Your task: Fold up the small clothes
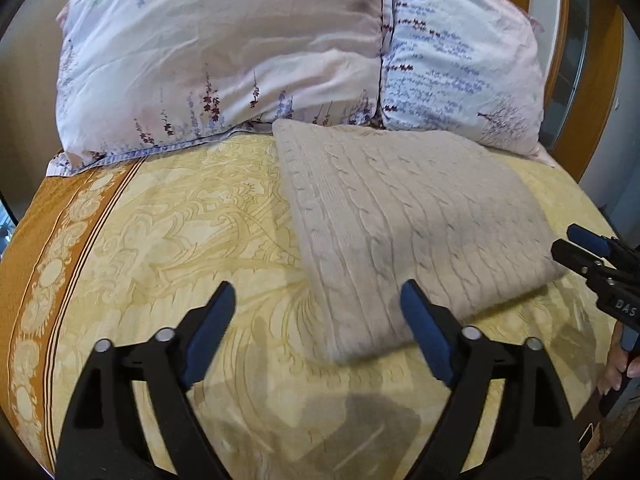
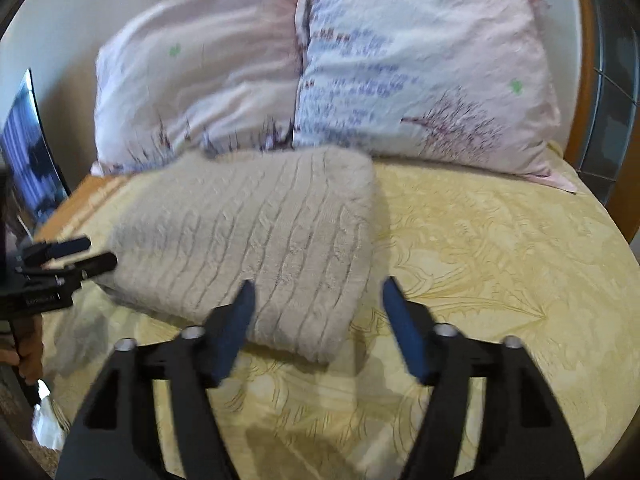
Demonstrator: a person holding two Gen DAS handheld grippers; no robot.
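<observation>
A beige cable-knit sweater [image 1: 400, 220] lies folded into a thick rectangle on the yellow bedspread [image 1: 180, 240], just in front of the pillows. My left gripper [image 1: 318, 290] stands open near its front left corner; the right pad overlaps the knit edge in the view and nothing is pressed between the pads. My right gripper [image 2: 319, 286] is open too, with the sweater's [image 2: 260, 220] near corner showing between its blue pads, not gripped. Each gripper also shows in the other's view, the right gripper [image 1: 564, 240] at the sweater's right side and the left gripper [image 2: 98, 252] at its left side.
Two floral pillows [image 1: 220, 60] [image 1: 460, 60] lean against a wooden headboard [image 1: 560, 20] behind the sweater. The bedspread has an orange border [image 1: 52, 220] on the left. A dark screen [image 2: 28, 152] stands beside the bed. A hand [image 1: 616, 368] holds the right gripper's handle.
</observation>
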